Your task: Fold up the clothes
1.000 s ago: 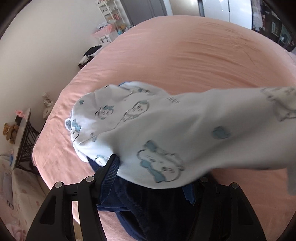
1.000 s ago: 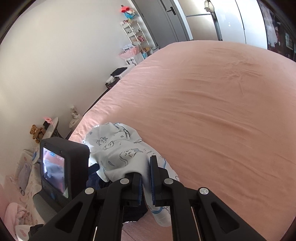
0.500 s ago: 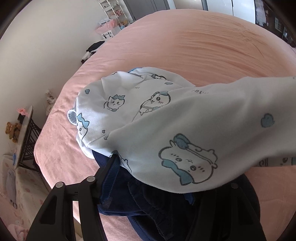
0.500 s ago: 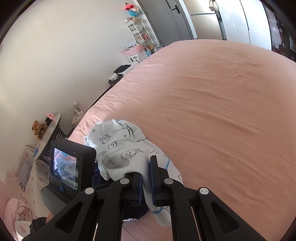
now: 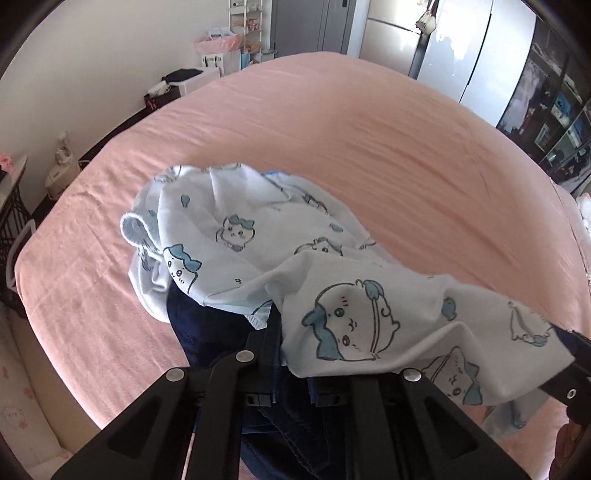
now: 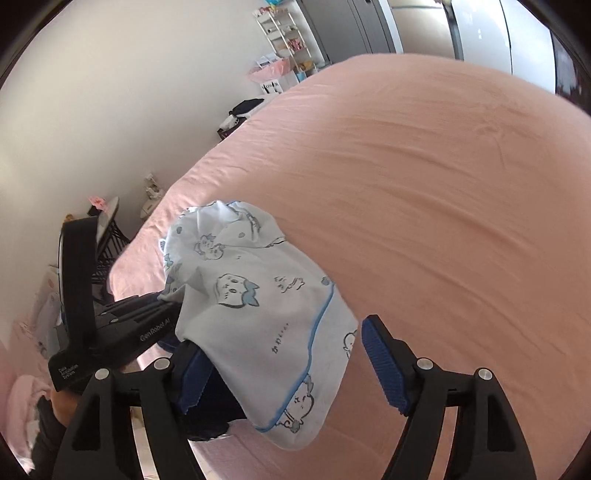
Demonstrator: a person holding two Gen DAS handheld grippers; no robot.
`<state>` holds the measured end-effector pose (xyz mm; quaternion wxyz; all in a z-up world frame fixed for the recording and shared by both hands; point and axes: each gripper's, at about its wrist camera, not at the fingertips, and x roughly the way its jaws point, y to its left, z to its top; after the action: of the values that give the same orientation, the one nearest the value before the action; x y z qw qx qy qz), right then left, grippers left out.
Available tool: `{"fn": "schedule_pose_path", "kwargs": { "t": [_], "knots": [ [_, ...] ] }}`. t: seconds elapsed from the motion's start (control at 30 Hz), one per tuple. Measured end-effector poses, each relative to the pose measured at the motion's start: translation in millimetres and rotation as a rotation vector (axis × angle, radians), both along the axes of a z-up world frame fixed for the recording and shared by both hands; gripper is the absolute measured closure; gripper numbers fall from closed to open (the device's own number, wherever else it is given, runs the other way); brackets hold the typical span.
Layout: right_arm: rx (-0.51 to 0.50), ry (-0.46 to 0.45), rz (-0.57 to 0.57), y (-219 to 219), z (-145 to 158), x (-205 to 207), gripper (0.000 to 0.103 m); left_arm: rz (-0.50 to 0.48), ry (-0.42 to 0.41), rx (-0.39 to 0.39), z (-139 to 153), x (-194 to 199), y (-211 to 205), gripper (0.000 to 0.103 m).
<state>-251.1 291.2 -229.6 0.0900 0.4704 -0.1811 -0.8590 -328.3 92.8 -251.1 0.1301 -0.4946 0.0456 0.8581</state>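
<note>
A white garment with blue cartoon prints lies bunched at the near corner of the pink bed, over a dark navy garment. My left gripper is shut on the navy garment, with the white cloth draped over its fingers. My right gripper is open; the white garment lies loose between its blue pads. The left gripper's body shows left of it.
The pink sheet stretches far ahead and to the right. Beyond the bed's left edge are a side table, boxes and a shelf along the white wall. Wardrobe doors stand at the back.
My right gripper has opened and let go of the white garment, which dropped onto the pile. My left gripper has closed from wide open onto the navy garment.
</note>
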Motion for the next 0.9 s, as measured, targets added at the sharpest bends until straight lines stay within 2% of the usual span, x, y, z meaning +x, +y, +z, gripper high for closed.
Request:
{"fn": "schedule_pose_path", "kwargs": {
  "t": [0.1, 0.3, 0.43, 0.7, 0.8, 0.83, 0.87, 0.9],
  "knots": [
    [0.023, -0.001, 0.024, -8.1, -1.5, -1.3, 0.026, -0.033, 0.025, -0.024, 7.2, 4.0, 3.7, 0.094],
    [0.204, -0.018, 0.127, -43.4, -9.9, 0.5, 0.026, -0.085, 0.031, 0.069, 21.7, 2.3, -0.5, 0.094],
    [0.272, -0.032, 0.13, -56.5, -23.7, -1.2, 0.026, -0.112, 0.029, 0.064, 25.3, 4.9, 9.2, 0.094],
    [0.142, -0.133, 0.047, -50.2, -58.9, -14.5, 0.026, -0.161, -0.011, 0.121, 29.1, 18.1, 13.1, 0.094],
    [0.104, -0.13, 0.024, -47.2, -61.0, -17.1, 0.026, -0.198, -0.015, 0.119, 28.4, 27.4, 18.0, 0.094],
    [0.092, -0.129, 0.017, -46.2, -61.7, -18.0, 0.028, -0.203, -0.018, 0.117, 27.5, 29.3, 19.1, 0.094],
    [0.079, -0.128, 0.009, -45.2, -62.5, -18.9, 0.039, -0.205, -0.022, 0.117, 26.9, 31.0, 19.8, 0.094],
    [0.081, -0.13, 0.003, -45.3, -62.9, -19.8, 0.057, -0.207, -0.026, 0.116, 26.3, 32.7, 20.5, 0.094]
  ]
}}
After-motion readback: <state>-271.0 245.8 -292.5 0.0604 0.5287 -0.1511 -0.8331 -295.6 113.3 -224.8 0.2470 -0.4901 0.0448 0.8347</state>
